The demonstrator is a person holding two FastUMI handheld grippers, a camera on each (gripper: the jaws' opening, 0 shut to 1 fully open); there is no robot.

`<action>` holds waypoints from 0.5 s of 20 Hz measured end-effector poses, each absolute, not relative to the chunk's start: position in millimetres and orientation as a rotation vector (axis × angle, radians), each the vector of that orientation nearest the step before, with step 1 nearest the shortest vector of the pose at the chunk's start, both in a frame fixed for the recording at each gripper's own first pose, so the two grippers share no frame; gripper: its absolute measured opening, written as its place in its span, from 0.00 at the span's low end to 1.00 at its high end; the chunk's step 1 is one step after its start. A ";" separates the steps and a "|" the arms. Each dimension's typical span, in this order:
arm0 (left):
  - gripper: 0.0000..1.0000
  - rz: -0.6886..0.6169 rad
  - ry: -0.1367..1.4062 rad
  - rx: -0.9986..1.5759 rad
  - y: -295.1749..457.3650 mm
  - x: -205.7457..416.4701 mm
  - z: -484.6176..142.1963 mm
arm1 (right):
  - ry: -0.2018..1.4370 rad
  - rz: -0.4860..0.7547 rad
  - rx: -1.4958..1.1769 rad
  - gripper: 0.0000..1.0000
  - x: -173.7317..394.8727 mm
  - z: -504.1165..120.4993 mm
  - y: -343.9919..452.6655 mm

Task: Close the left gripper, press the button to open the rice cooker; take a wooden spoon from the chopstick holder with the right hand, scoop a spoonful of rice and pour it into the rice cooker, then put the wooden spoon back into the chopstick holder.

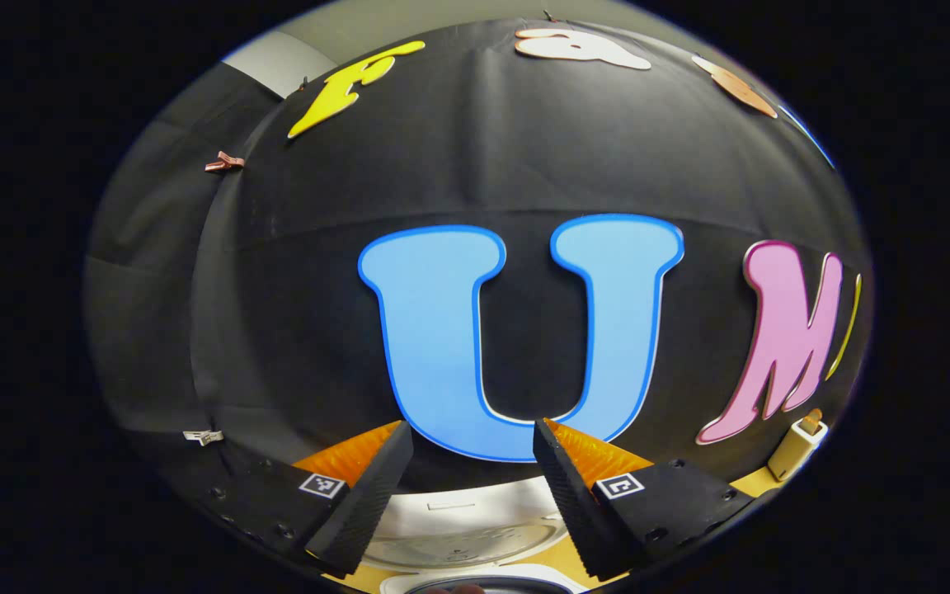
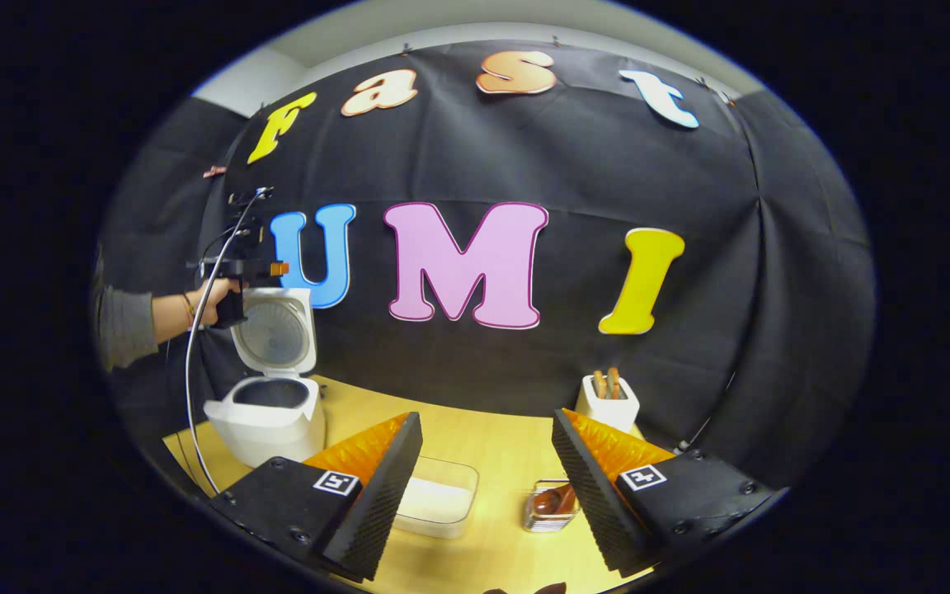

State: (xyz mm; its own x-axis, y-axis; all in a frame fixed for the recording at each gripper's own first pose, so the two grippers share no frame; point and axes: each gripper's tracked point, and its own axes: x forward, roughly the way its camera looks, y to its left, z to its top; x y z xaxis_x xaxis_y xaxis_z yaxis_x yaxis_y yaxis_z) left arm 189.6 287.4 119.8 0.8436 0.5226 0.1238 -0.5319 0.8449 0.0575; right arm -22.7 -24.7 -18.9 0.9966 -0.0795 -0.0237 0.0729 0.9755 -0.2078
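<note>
Both the left gripper (image 1: 472, 437) and the right gripper (image 2: 487, 429) have their fingers spread apart, holding nothing. The rice cooker (image 2: 269, 412) stands open on the yellow wooden table (image 2: 491, 437) at the left. The chopstick holder (image 2: 608, 403) with wooden spoons (image 2: 606, 384) stands by the black cloth wall (image 2: 574, 165), and the clear box of rice (image 2: 438, 497) lies near the right gripper.

Grey sleeve (image 2: 124, 326), thin wristband, black screw-studded gripper mounts with square markers (image 2: 336, 483).

The cooker (image 2: 265, 417) is white, its raised lid (image 2: 277, 334) lined in grey metal. The table (image 2: 491, 429) is pale yellow wood. The holder (image 2: 608, 404) is white with brown handles (image 2: 605, 383). A clear box (image 2: 439, 497) holds white rice. The sleeve (image 2: 124, 325) is grey.
</note>
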 end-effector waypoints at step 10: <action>0.98 0.565 -0.001 0.061 280.6 182.2 77.6 | 0.007 -0.070 -0.301 0.96 -16.4 -17.3 -8.5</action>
State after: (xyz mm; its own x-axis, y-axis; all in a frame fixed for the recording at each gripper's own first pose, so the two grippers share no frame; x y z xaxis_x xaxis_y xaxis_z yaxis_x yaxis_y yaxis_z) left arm 182.2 280.6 77.6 0.8448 0.5348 0.0173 -0.5348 0.8430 0.0575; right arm -16.4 -8.5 -17.3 0.9976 -0.0696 0.0036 0.0675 0.9528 -0.2960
